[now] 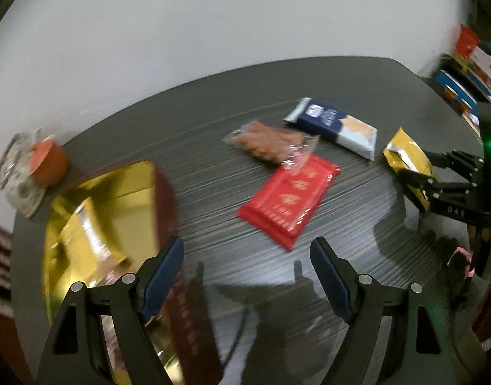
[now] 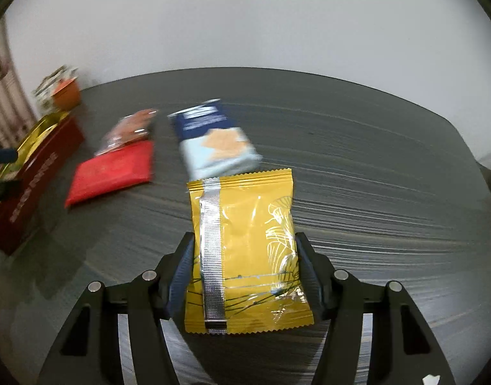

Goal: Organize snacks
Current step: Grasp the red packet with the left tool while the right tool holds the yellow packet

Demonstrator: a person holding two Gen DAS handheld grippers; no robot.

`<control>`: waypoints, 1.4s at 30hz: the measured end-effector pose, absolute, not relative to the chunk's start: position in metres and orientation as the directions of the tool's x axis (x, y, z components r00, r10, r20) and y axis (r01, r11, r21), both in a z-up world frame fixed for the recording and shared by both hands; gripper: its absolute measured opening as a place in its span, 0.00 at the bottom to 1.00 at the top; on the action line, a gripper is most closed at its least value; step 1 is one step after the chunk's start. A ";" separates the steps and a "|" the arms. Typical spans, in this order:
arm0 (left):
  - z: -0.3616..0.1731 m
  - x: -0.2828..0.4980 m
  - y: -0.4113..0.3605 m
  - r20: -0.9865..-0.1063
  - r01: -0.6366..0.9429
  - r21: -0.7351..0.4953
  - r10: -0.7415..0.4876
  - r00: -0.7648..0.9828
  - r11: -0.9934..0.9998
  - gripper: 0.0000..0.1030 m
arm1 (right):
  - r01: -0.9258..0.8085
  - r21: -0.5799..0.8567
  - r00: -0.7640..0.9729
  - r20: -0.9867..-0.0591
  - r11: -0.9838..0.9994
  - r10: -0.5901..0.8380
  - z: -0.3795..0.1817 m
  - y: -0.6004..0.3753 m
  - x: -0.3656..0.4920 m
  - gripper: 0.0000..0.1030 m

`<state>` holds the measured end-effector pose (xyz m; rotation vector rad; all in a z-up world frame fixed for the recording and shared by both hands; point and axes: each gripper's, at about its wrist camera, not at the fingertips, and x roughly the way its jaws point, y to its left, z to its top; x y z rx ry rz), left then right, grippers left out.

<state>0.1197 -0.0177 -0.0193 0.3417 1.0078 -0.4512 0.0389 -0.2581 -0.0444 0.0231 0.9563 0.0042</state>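
Right gripper (image 2: 245, 268) pads clamp the yellow packet (image 2: 245, 250) across its width — long axis runs forward along the fingers, silver seam up, no print legible. Left gripper (image 1: 247, 276) spread, nothing between, nearer the gold-lined red box (image 1: 117, 211) — lettering blurred — beside its left finger.

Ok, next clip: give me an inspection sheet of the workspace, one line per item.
Surface: dark wood-grain table, no spills seen.
Job's things: yellow snack packet; red packet; blue-and-white biscuit packet; clear packet of brown snacks; red box with gold lining, some packets already inside.
Clutter: orange cup on wrapped items at the table's edge.
Grippers: left gripper open, empty; right gripper closed on the yellow snack packet.
Cables: nothing seen.
Surroundings: white wall; shelf of boxes.
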 end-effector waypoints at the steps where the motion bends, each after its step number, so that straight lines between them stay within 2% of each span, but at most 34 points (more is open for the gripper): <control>1: -0.023 0.123 -0.024 -0.873 0.530 0.052 -0.220 0.436 0.846 0.79 | 0.013 0.021 0.579 -0.816 1.000 0.009 -0.044 -0.261 0.038 0.55; 8: -0.044 0.150 -0.052 -0.898 0.585 -0.004 -0.261 0.355 0.811 0.79 | 0.030 0.021 0.587 -0.810 0.999 -0.001 -0.045 -0.261 0.040 0.56; 15: -0.064 0.171 -0.070 -0.917 0.597 0.019 -0.224 0.330 0.802 0.79 | 0.029 0.017 0.585 -0.811 0.999 -0.003 -0.046 -0.264 0.036 0.57; 28: -0.077 0.189 -0.090 -0.922 0.596 -0.013 -0.241 0.303 0.803 0.78 | 0.029 0.010 0.583 -0.813 1.000 -0.009 -0.047 -0.262 0.036 0.60; 36: -0.074 0.177 -0.096 -0.922 0.575 -0.009 -0.230 0.312 0.818 0.59 | 0.029 0.010 0.582 -0.813 1.000 -0.009 -0.047 -0.262 0.036 0.60; 42: -0.073 0.156 -0.085 -0.924 0.535 -0.003 -0.207 0.322 0.845 0.52 | 0.028 0.007 0.582 -0.813 1.000 -0.011 -0.047 -0.261 0.037 0.60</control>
